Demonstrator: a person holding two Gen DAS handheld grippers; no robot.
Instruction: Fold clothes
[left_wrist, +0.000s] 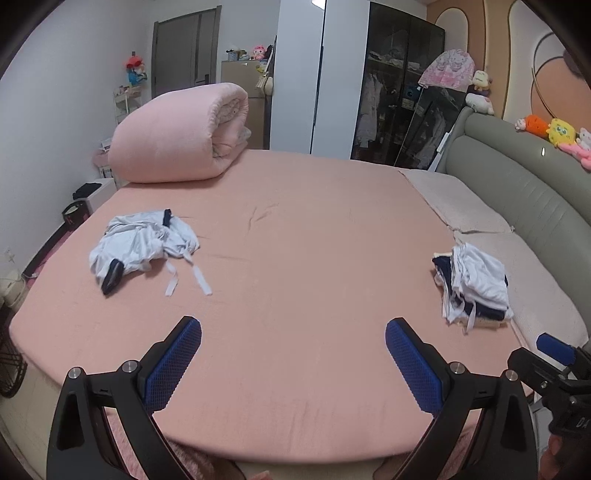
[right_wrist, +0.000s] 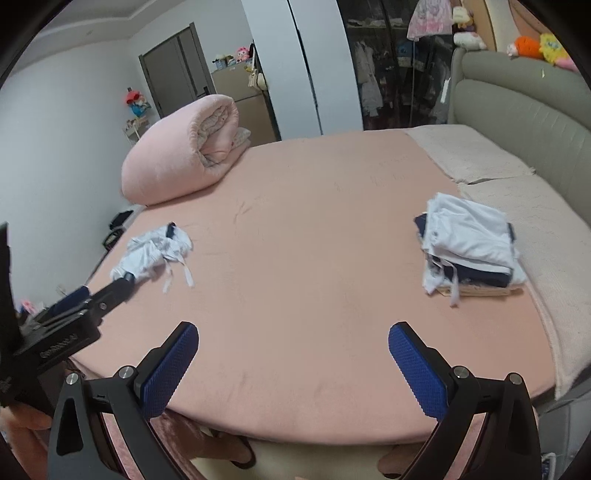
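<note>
A wide bed (left_wrist: 295, 258) covered in a pink sheet fills the room. Most of the folding looks done: a neat stack of folded clothes (right_wrist: 469, 247), white pieces over navy ones, sits near the right edge of the bed, where the pink sheet meets a paler cream cover by the grey padded headboard (left_wrist: 524, 184). One garment seems to be left: a crumpled white garment (left_wrist: 142, 245) with navy trim and loose white ties lies in a heap near the left edge of the bed, well apart from the stack.

Both tools hang over the near edge of the bed, holding nothing. The left gripper (left_wrist: 293, 363) has its blue-padded jaws wide apart, and the right gripper (right_wrist: 293, 365) likewise stands with its jaws spread and empty. Neither touches any cloth.

The middle of the bed between the heap and the stack is bare sheet, lightly creased, which would serve as room to spread the last piece. A large rolled pink quilt (left_wrist: 177, 136) rests at the far left corner, beyond the crumpled garment and not touching it. Behind the bed stand a dark glass wardrobe (left_wrist: 399, 85) and a white pillar; plush toys (left_wrist: 554, 133) line the top of the headboard. Nothing lies in the path from either tool to the heap.
</note>
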